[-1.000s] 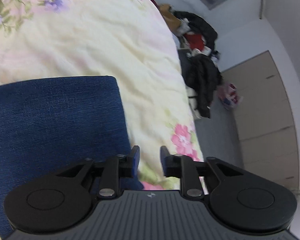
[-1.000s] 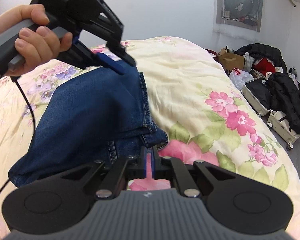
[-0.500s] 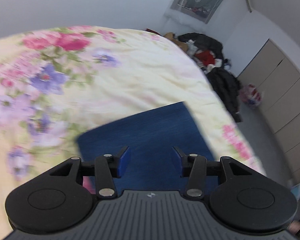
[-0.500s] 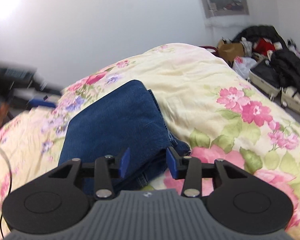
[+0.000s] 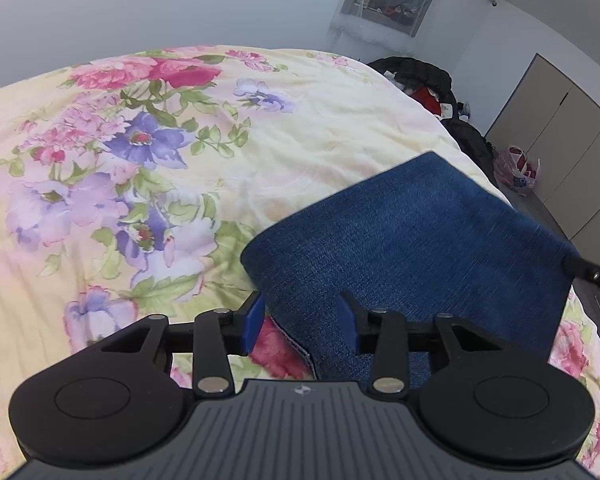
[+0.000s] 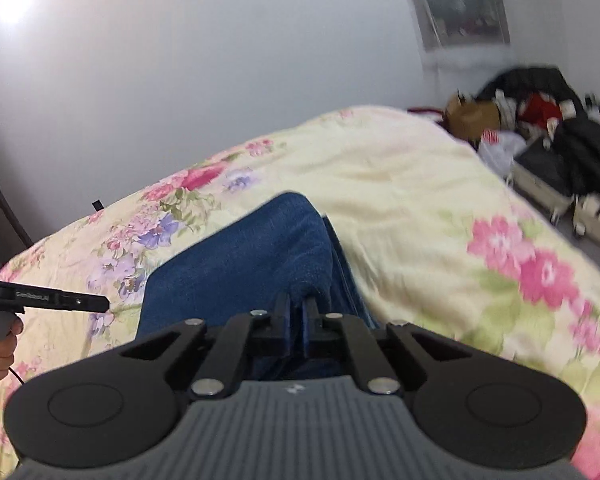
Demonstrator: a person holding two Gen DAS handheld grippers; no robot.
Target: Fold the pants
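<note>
The blue denim pants (image 5: 412,248) lie folded into a compact rectangle on the floral bedspread (image 5: 140,152). My left gripper (image 5: 302,322) is open, just above the near left corner of the pants, holding nothing. In the right wrist view the pants (image 6: 244,264) lie straight ahead, and my right gripper (image 6: 296,320) has its jaws nearly together at the near edge of the fold; denim seems to sit between them. The left gripper's body (image 6: 44,300) shows at the far left, held by a hand.
The bed fills most of both views. Beyond its right edge lie piled clothes and an open suitcase (image 6: 548,168) on the floor. A beige wardrobe (image 5: 560,152) stands at the right wall. A plastic bag (image 5: 516,168) sits beside it.
My left gripper has let go, opened and pulled back left of the pants. My right gripper opened half a second ago and has closed again at the near edge of the fold.
</note>
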